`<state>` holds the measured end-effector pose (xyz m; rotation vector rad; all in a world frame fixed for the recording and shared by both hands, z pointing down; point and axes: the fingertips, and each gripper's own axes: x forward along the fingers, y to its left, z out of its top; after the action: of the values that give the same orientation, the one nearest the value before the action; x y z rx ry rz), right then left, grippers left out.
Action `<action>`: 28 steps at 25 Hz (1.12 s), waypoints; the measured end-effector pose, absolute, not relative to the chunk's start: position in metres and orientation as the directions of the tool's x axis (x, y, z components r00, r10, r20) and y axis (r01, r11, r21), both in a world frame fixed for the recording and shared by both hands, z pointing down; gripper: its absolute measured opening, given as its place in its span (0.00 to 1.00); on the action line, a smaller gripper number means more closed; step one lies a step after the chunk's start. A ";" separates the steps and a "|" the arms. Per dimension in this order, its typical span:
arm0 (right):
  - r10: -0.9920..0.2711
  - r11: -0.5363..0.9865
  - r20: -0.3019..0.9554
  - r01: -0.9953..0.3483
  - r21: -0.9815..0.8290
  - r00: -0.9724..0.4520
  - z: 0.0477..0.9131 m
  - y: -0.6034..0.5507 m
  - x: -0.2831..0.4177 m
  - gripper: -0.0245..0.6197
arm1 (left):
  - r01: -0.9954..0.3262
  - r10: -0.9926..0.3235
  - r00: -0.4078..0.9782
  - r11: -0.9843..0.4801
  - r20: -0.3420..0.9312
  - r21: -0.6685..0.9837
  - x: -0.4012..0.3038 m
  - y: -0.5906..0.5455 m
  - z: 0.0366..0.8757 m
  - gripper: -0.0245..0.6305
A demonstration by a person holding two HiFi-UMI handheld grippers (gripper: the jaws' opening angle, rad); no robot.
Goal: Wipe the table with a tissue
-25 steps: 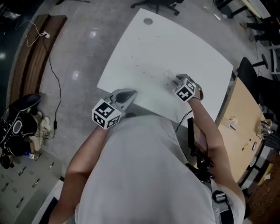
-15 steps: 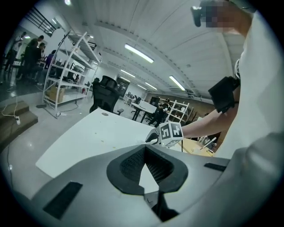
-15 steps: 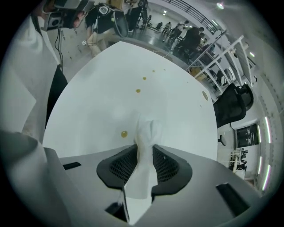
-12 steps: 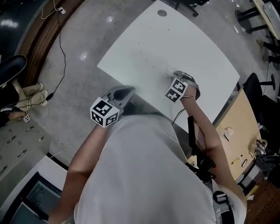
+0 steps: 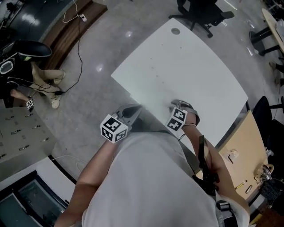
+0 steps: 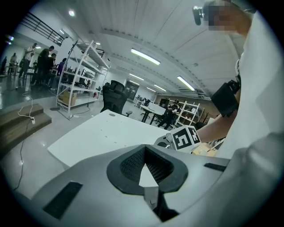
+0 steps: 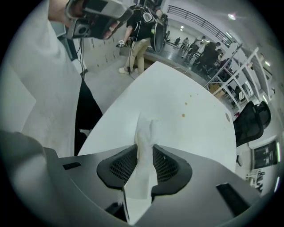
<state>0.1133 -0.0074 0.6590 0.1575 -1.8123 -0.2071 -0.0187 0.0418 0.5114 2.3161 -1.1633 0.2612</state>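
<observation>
The grey polished floor (image 5: 88, 88) filled the head view from 7 o'clock round to 12 o'clock. On it stood the white table (image 5: 191, 66), running from the middle of that view out toward 1 o'clock. A black office chair (image 5: 199, 13) sat at its far end, at 12 o'clock. The person's torso (image 5: 151, 186) in a pale shirt took up the 6 o'clock part of the view, with both forearms reaching toward the table's near edge.

The left gripper (image 5: 135, 109) was at that near edge, pointing toward 1 o'clock, and its marker cube (image 5: 114, 129) lay behind it at 7 o'clock. In the left gripper view its jaws met at the tips with nothing between them, only the pale tabletop showing through the gap behind.

The right gripper (image 5: 176, 105) lay at 3 o'clock of the left one, over the tabletop just inside the near edge. Its jaws were pinched on the tissue (image 7: 144, 146), a twisted white strip running between the pads. The free end stuck out toward 12 o'clock over the tabletop; whether it touched the surface could not be told.

Two small brown spots (image 7: 183, 115) marked the table at 1 o'clock of the tissue's end, apart from it.
</observation>
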 end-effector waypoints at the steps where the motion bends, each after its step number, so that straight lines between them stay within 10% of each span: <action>1: -0.199 0.980 0.941 -0.029 0.198 -0.275 0.661 -0.004 0.117 0.21 | -0.791 -0.690 0.607 -0.484 0.393 0.373 -0.011 0.044 0.512 0.05; 28: -0.342 0.909 0.917 -0.320 0.266 -0.207 0.664 -0.123 0.106 0.21 | -0.709 -0.618 0.705 -0.633 0.349 0.311 -0.023 -0.017 0.496 0.04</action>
<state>0.1061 -0.1230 0.6638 0.4950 -1.8067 -0.0212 -0.0231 -0.0171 0.4959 2.4867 -1.0235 0.2911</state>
